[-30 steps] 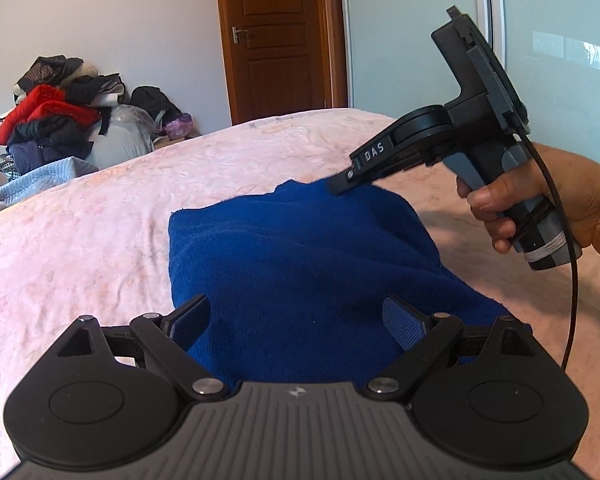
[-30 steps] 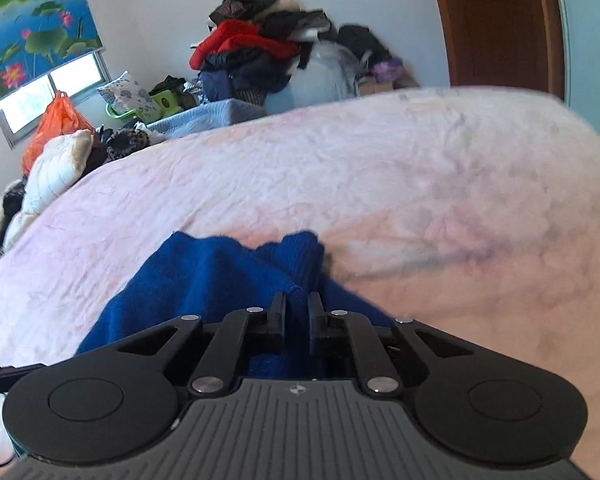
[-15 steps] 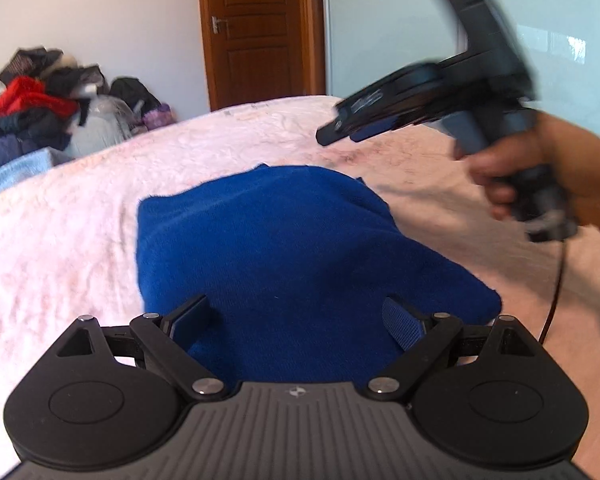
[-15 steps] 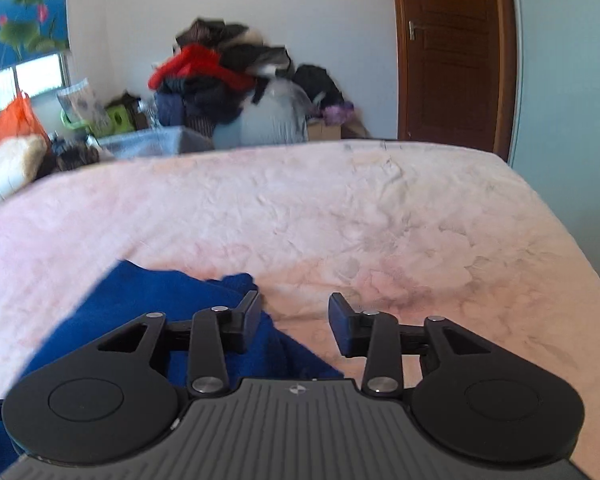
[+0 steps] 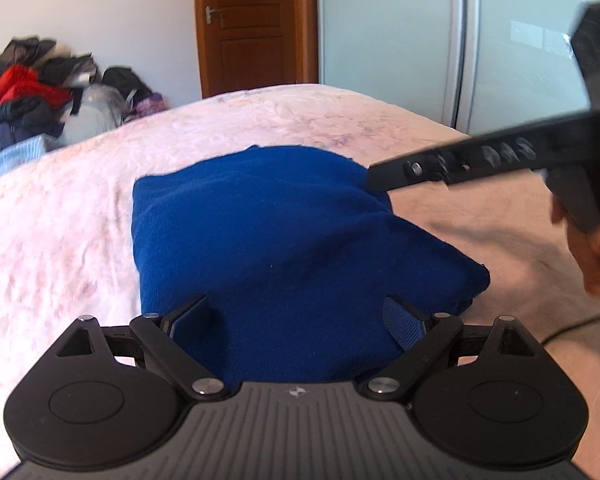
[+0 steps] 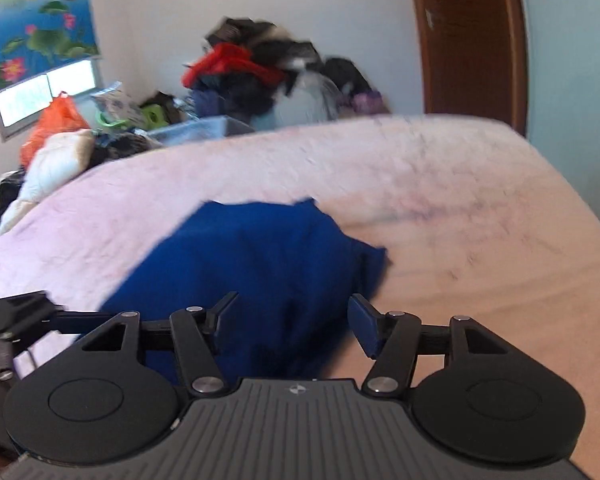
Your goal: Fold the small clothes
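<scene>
A folded dark blue garment [image 5: 284, 236] lies on the pink bed [image 5: 60, 220]; it also shows in the right wrist view [image 6: 256, 272]. My left gripper [image 5: 298, 316] is open and empty, just above the garment's near edge. My right gripper [image 6: 292, 320] is open and empty, held above the garment's right side. The right gripper also shows from the side in the left wrist view [image 5: 472, 164], blurred, with its tip over the garment's far right corner.
A pile of clothes and bags [image 6: 260, 76] stands beyond the bed by the wall. A wooden door [image 5: 256, 24] and a glass wardrobe [image 5: 500, 48] stand behind. Cushions and an orange bag [image 6: 56, 120] lie under the window at the left.
My right gripper opened, let go of the garment's corner and pulled back to the right. The corner now lies flat. My left gripper stayed open and drew back a little.
</scene>
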A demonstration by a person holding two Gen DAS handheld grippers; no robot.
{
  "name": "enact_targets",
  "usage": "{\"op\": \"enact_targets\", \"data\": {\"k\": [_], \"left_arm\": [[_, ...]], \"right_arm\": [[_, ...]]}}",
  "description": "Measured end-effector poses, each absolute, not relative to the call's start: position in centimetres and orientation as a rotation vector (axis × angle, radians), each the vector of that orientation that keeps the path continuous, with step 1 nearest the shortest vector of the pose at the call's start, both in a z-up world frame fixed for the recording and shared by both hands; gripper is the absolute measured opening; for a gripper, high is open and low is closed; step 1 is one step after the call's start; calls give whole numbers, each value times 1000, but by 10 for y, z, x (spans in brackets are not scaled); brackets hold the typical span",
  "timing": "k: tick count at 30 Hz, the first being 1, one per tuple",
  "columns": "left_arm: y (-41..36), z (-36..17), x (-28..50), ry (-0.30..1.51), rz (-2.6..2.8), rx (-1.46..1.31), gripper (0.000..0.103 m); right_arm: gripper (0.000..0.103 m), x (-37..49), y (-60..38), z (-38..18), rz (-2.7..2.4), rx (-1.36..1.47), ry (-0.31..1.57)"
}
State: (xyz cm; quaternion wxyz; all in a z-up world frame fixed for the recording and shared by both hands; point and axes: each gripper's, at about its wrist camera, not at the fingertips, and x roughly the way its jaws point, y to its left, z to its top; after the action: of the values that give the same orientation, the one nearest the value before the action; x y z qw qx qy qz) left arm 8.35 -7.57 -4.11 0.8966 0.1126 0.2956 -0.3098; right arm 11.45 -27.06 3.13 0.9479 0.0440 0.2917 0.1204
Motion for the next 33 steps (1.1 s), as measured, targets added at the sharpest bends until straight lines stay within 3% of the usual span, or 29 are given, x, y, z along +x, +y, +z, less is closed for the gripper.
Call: {"op": "enact_targets", "data": {"k": [5, 10, 12, 18, 22, 25, 33], "left_arm": [[-73, -41, 78, 625, -633, 221, 94], [-73, -42, 73, 634, -626, 227, 94], [-74, -42, 72, 638, -621, 225, 94], [-71, -38, 70, 635, -614, 239, 94], [-52, -18, 74, 524, -575, 214, 94], [-35, -6, 102, 525, -552, 155, 102], [4, -33, 227, 805, -630, -319, 102]], "right_arm": [[62, 122, -259, -1, 197, 56, 757], [70, 105, -258, 12, 175, 102, 678], [81, 106, -256, 8, 164, 82, 693], [84, 102, -266, -7, 142, 126, 759], [85, 109, -283, -6, 167, 219, 745], [89, 127, -302, -9, 215, 330, 746], [95, 191, -330, -26, 363, 577, 729]]}}
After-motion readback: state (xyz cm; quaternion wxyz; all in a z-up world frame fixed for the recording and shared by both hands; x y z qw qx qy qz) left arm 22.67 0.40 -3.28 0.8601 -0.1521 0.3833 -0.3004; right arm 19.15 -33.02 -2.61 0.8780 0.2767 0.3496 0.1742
